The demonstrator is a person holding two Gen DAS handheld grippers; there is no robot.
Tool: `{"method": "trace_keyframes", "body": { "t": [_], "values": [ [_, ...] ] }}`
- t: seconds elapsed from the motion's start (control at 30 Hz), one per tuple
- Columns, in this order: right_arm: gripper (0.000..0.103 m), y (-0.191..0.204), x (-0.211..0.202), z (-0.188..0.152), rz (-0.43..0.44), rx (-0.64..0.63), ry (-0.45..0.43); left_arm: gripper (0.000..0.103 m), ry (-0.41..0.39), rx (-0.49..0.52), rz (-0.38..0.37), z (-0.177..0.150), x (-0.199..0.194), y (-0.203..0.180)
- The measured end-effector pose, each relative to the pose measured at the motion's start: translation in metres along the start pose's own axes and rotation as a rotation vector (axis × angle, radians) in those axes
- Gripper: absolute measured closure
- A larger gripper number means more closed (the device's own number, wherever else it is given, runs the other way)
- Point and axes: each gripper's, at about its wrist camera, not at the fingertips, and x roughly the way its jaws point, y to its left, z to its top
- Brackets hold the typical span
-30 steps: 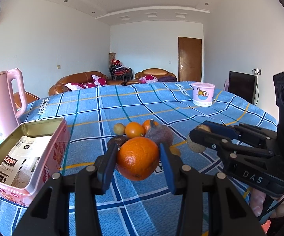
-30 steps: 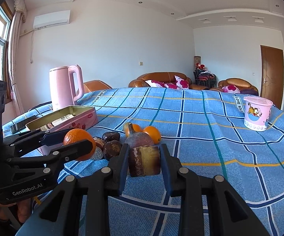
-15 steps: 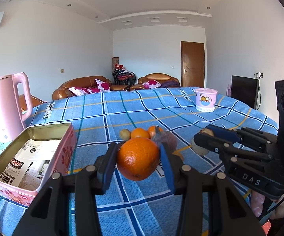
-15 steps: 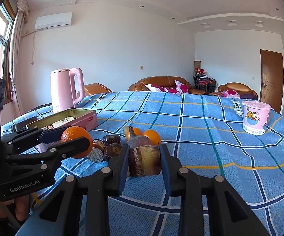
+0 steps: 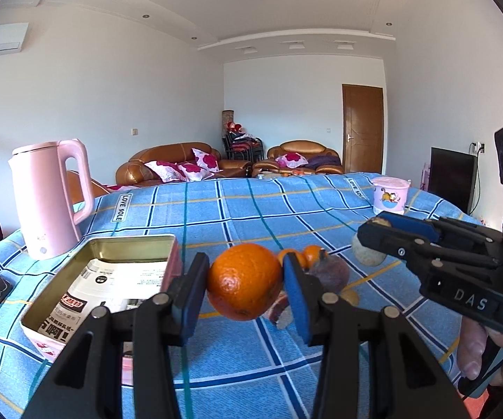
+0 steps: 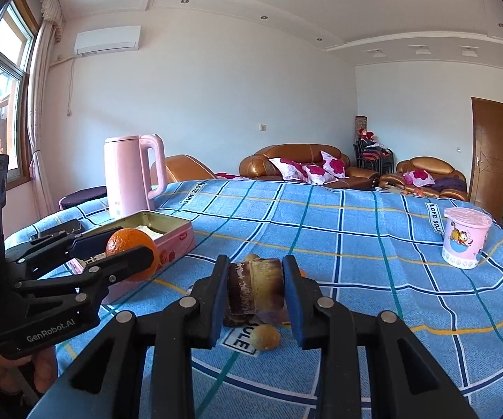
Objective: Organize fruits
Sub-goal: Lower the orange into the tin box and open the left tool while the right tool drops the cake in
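In the left wrist view, the left hand-held gripper (image 5: 246,288) clamps one round orange (image 5: 245,281) between its two blue pads, lifted clear of the blue checked cloth surface (image 5: 237,209). Just left of it lies one open pink rectangular tin (image 5: 112,279) lined with printed paper, and behind that stands one pink electric kettle (image 5: 47,199). Beyond the orange a small heap of fruit rests on the cloth: two small oranges (image 5: 309,255) and one dull purple fruit (image 5: 331,272). One pink cartoon cup (image 5: 390,195) stands far right. The right hand-held gripper (image 5: 373,235) enters from the right.

In the right wrist view, the right hand-held gripper (image 6: 255,293) is closed on one brown and yellow chunk of fruit (image 6: 256,288), held above the cloth. One small round yellowish fruit (image 6: 266,337) lies below it.
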Motion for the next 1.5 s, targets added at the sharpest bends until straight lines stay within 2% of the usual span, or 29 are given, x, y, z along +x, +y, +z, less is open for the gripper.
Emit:
{"method": "trace_keyframes", "body": {
  "t": [0.33,0.73,0.87,1.1,1.5],
  "values": [
    [0.071,0.029,0.024,0.029,0.098,-0.009,0.017,0.058,0.043,-0.104,0.102,0.004,0.005,0.056],
    [0.071,0.074,0.069,0.055,0.189,-0.066,0.056,0.058,0.072,-0.152,0.181,0.009,0.012,0.107],
    [0.071,0.086,0.086,0.062,0.211,-0.072,0.068,0.058,0.084,-0.160,0.197,0.009,0.017,0.120],
    [0.071,0.107,0.112,0.062,0.228,-0.093,0.095,0.058,0.104,-0.204,0.169,0.006,0.024,0.142],
    [0.071,0.127,0.148,0.051,0.262,-0.085,0.161,0.058,0.165,-0.185,0.215,0.005,0.046,0.156]
  ]
}}
